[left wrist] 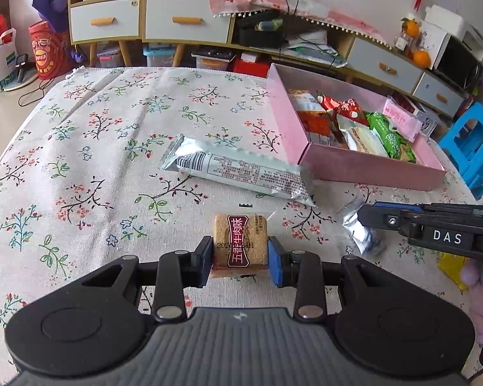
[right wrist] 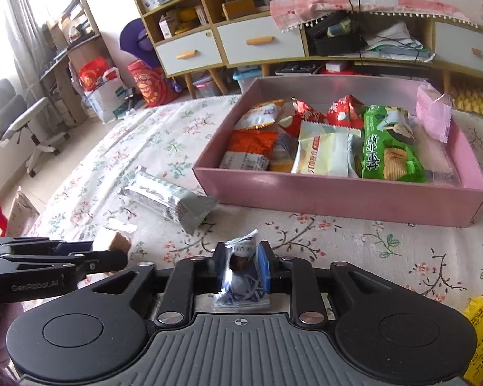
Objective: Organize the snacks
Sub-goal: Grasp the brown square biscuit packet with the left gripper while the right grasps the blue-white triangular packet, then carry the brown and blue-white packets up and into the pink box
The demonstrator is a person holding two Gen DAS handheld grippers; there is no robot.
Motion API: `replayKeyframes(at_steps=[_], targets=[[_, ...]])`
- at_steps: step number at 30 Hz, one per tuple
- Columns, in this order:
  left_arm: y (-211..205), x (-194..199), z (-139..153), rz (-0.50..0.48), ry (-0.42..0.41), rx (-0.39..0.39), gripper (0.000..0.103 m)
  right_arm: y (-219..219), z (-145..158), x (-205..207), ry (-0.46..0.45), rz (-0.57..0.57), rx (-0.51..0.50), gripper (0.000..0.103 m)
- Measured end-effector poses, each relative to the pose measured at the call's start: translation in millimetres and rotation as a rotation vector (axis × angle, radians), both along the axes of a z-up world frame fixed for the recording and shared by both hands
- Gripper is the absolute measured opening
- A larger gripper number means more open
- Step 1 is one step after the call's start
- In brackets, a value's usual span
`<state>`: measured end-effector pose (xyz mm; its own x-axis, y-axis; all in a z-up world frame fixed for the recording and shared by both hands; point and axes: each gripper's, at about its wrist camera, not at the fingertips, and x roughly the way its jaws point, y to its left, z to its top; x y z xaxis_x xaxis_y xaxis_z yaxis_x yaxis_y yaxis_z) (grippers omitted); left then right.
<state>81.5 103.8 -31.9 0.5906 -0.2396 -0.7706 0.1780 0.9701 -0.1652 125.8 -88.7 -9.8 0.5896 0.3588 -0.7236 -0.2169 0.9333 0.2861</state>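
Fingers, left gripper (left wrist: 240, 253): I log both pads pressed on a square beef-flavour biscuit pack (left wrist: 240, 241), narrowly parted. Right gripper (right wrist: 241, 265): nearly closed, clamping a small crinkled blue-white sachet (right wrist: 243, 276). Only the right view shows the pink box's (right wrist: 338, 193) contents in full. Silver wrapper (left wrist: 241, 169) lies just beside the box on the floral tablecloth (left wrist: 80, 160). Drawer cabinets (left wrist: 145, 22) stand behind.

A long wrapped bar (left wrist: 238, 169) is lying on the table (left wrist: 80, 148), just left of the box (left wrist: 370, 164) holding snack packets (right wrist: 325, 141).
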Motion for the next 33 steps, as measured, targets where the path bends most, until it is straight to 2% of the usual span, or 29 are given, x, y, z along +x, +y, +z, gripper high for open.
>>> replayKeyframes(at_steps=[2,6,11,12,14,16,17,23,28,33], targets=[[-1,0,-2,0.0,0.006,0.013,0.032,1,-3,-1,-0.003,0.002,-0.012,0.059],[-1,1,-5,0.003,0.02,0.022,0.032,10,-10,-3,-0.011,0.027,-0.064,0.061],[-3,1,-5,-0.002,0.023,0.03,0.032,25,-14,-9,-0.068,0.08,-0.175,0.061],[-3,1,-5,-0.003,0.023,0.032,0.032,27,-14,-9,-0.073,0.086,-0.187,0.059],[-4,1,-5,-0.004,0.022,0.035,0.032,28,-13,-10,-0.075,0.097,-0.187,0.047],[-5,0,-4,-0.004,0.022,0.035,0.032,28,-12,-10,-0.067,0.106,-0.177,0.026],[-5,1,-4,-0.004,0.022,0.035,0.032,28,-11,-9,-0.059,0.106,-0.171,0.023],[-13,1,0,-0.012,0.016,0.034,0.032,21,-4,-8,-0.016,0.092,-0.122,0.022],[-23,1,8,-0.028,0.016,0.018,0.032,-1,8,-5,0.024,0.063,-0.017,0.022],[-39,4,21,-0.047,-0.012,0.001,0.032,-29,24,-2,0.023,0.011,0.078,0.022]])
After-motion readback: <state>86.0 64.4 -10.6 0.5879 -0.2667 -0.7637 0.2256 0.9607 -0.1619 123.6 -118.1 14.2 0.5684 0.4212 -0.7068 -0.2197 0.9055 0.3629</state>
